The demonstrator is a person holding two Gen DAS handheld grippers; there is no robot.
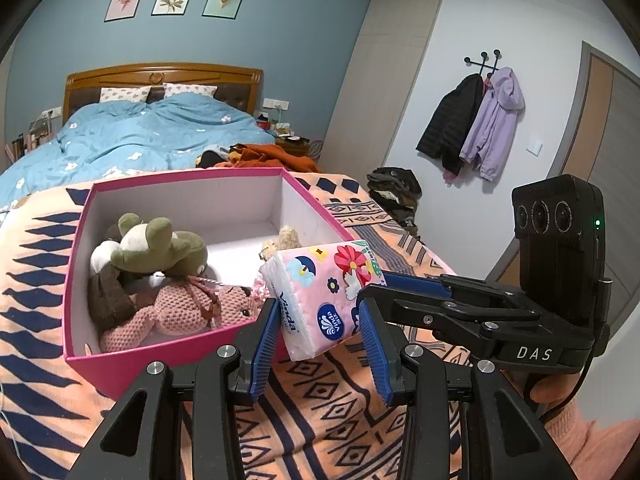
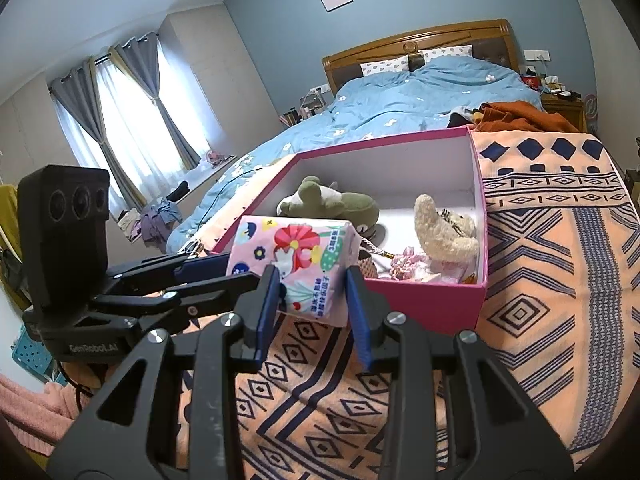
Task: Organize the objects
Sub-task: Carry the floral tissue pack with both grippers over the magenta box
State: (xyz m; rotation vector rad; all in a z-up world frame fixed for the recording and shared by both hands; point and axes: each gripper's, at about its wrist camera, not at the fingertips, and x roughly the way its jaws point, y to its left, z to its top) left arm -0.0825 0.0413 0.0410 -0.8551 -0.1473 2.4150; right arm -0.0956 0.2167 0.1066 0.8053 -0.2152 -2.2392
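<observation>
bed (image 1: 132, 136) under my patterned blanket (image 1: 328, 412) | pink box (image 1: 160, 354) of soft toys (image 1: 160, 248) at 11 o'clock | tissue pack (image 1: 324, 300) over the box's near edge | my left fingers (image 1: 318, 344) and right fingers (image 2: 312, 304) both squeeze the pack

The box (image 1: 120, 354) sits on my bed's blanket (image 1: 328, 408); the toys (image 1: 160, 248) lie in it. The tissue pack (image 1: 320, 296) hangs over its near corner, quilt (image 1: 152, 136) behind it.
</observation>
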